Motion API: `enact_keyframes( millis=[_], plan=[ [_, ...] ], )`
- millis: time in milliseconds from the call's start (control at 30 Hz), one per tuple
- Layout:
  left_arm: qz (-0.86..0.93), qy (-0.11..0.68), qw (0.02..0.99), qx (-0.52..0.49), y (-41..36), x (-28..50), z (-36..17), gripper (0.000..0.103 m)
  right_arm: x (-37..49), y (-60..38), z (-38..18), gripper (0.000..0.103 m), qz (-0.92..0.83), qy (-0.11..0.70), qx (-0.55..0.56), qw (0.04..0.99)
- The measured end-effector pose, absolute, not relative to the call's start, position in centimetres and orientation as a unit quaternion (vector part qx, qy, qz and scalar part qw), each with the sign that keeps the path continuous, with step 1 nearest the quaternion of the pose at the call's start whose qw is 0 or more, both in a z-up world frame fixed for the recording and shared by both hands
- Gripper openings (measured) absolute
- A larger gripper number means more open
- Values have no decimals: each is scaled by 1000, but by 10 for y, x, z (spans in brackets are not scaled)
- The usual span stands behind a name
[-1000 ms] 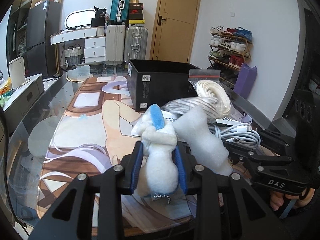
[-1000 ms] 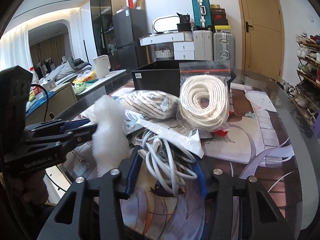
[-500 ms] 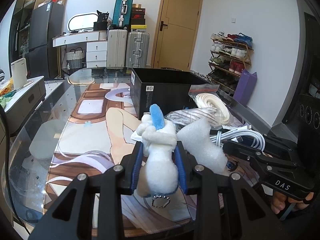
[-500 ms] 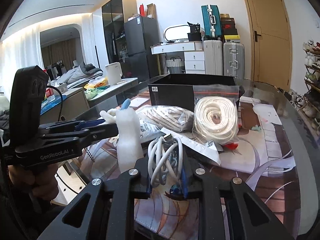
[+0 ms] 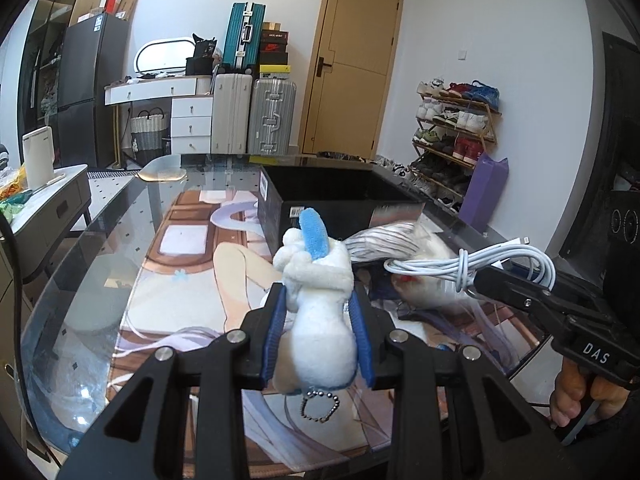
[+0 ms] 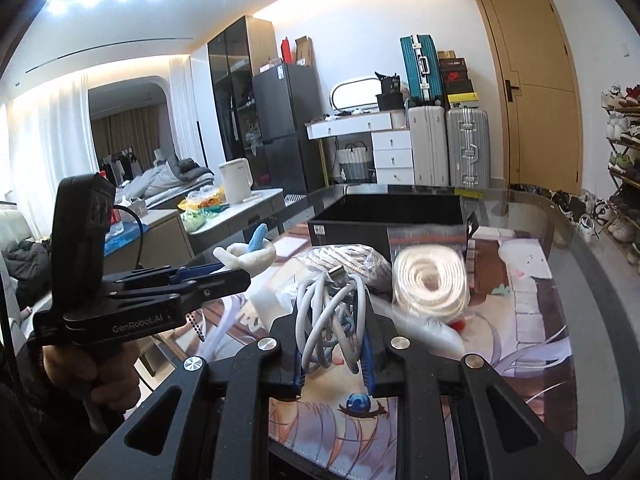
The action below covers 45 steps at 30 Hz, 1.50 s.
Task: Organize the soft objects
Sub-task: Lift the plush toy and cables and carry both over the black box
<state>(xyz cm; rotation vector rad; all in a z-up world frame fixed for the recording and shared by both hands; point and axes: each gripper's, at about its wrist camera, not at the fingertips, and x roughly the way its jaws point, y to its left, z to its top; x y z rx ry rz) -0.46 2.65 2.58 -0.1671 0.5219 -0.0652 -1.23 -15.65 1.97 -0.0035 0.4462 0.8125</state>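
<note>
Nearest in the left wrist view, the left gripper (image 5: 318,334) is clenched on a white plush toy (image 5: 320,304) with a blue ear, its blue pads pressing the toy's body from both sides and a small bead chain (image 5: 320,406) dangling below. The toy hangs above the counter (image 5: 80,280), a glass top covered by a printed mat (image 5: 192,276). In the right wrist view, the right gripper (image 6: 332,350) is clamped on a bundle of white cable (image 6: 332,316), the loops squeezed between its pads and held clear of the mat.

Just beyond the cable lie a bag of white rope (image 6: 430,280), coiled flat in a clear zip bag, and beside it to the left another clear bag of cord (image 6: 344,260). A white foam piece (image 6: 262,300) sits on the mat near the left gripper's fingers. These bags lie between both grippers and the black box (image 5: 340,200), which stands open-topped farther back on the counter, its near wall facing the toy.

Behind the counter, suitcases (image 5: 252,116) stand against the wall next to a white dresser (image 5: 176,120), with a tan door (image 5: 356,68) to the right and a shoe rack (image 5: 456,132) along the side wall. A white kettle (image 6: 236,180) rests on a side cabinet at left.
</note>
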Motion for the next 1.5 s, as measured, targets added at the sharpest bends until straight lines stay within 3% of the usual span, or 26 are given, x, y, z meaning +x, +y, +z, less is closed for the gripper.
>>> enact_keyframes(
  millis=[800,1500],
  plan=[
    [-43,229,969,-79,32,16,64,30,11,-164,73,21,365,153,-18,918],
    [-49,245,964,-92,42,107,72,30,107,-143,71,21,348,195,-34,916]
  ],
)
